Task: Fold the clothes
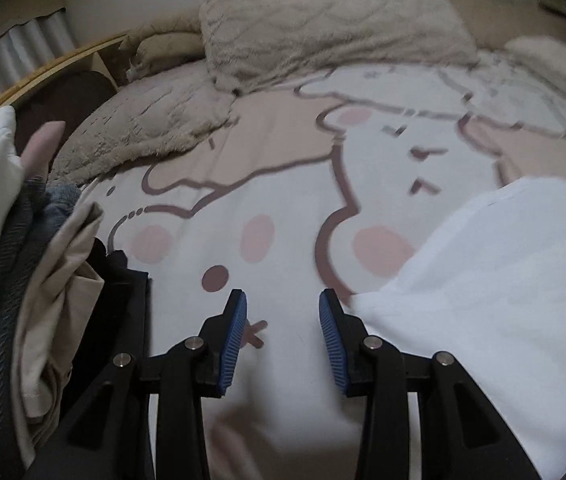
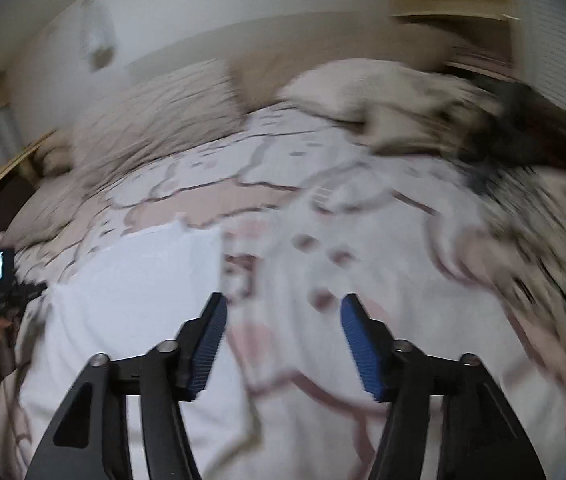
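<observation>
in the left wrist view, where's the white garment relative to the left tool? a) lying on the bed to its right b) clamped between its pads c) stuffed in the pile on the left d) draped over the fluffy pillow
a: the white garment lies flat on the bedspread right of the open, empty left tool.

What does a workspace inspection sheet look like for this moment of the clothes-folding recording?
Surface: bed cover with a cartoon print, lying flat.
Job's things: white garment spread on the cover; pile of clothes at the left edge.
Clutter: fluffy blanket and pillows at the head end.
Grippers: left gripper open, nothing between the pads; right gripper open, empty, above the white garment's edge.
Cables: nothing seen.
Surroundings: pale wall; curtain at left. The right view is blurred.
</observation>
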